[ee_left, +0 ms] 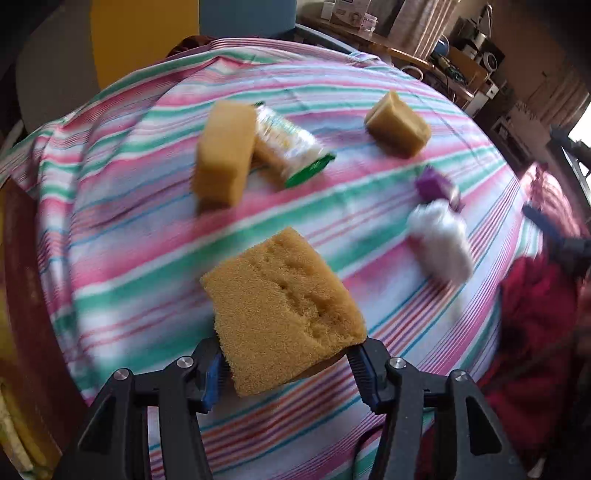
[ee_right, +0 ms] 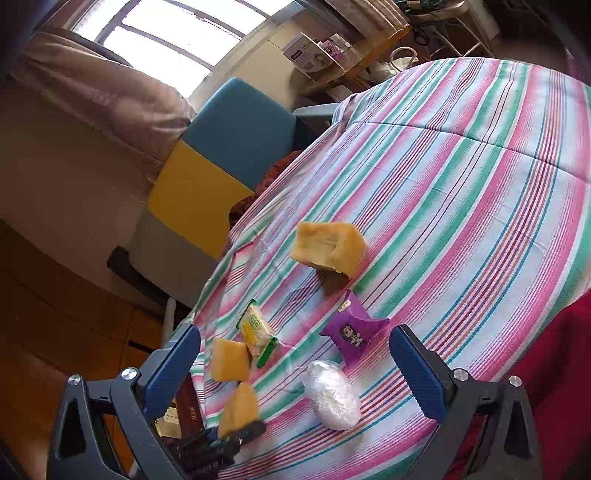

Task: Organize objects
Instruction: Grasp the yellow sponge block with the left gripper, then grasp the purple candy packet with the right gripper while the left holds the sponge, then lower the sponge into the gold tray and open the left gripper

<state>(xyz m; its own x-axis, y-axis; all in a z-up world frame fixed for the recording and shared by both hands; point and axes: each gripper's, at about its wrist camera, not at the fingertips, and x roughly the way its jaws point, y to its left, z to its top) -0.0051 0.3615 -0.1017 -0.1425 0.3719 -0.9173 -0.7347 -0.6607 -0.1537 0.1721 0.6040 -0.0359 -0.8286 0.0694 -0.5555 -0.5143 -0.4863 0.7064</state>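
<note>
Left wrist view: left hand-held gripper (ee_left: 286, 373) clamps a yellow sponge (ee_left: 282, 310) above the striped desk (ee_left: 129, 295).
Right hand-held gripper (ee_right: 295, 365) gapes empty; beyond lie two sponges, wrapped snacks, scattered, unsorted.

Home: striped tablecloth (ee_right: 461, 177), curtained window (ee_right: 177, 33), cluttered shelves (ee_left: 388, 33).

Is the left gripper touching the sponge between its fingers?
Touching. The left wrist view shows the left gripper pinching the sponge from both sides.
</note>
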